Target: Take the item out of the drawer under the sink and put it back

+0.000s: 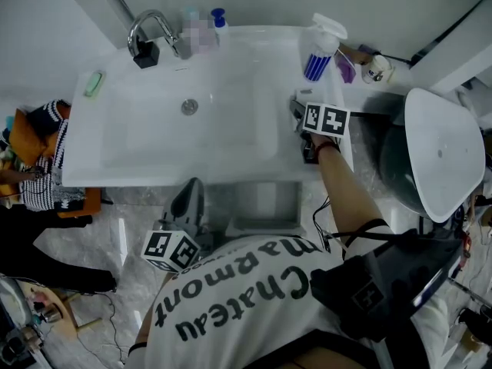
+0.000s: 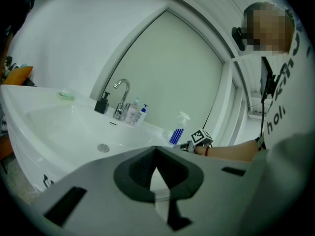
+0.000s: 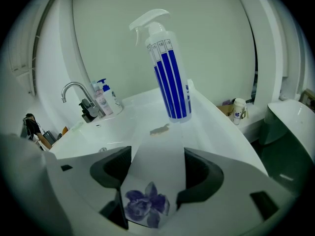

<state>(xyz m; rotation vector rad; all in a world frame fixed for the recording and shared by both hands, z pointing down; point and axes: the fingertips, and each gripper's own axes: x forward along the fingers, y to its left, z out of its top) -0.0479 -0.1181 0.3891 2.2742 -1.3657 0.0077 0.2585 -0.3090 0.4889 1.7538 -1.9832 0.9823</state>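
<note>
My right gripper is shut on a white packet printed with a purple flower, which fills the gap between the pads. In the head view this gripper sits over the counter right of the basin, just in front of a blue-striped spray bottle. Low in front of the vanity, my left gripper has its jaws together and nothing in them. To its right, the drawer under the sink stands pulled out.
A chrome faucet and small bottles stand behind the basin, and a green soap bar lies at its left. Right of the counter are a small jar and a white toilet lid. Clutter lies on the floor at left.
</note>
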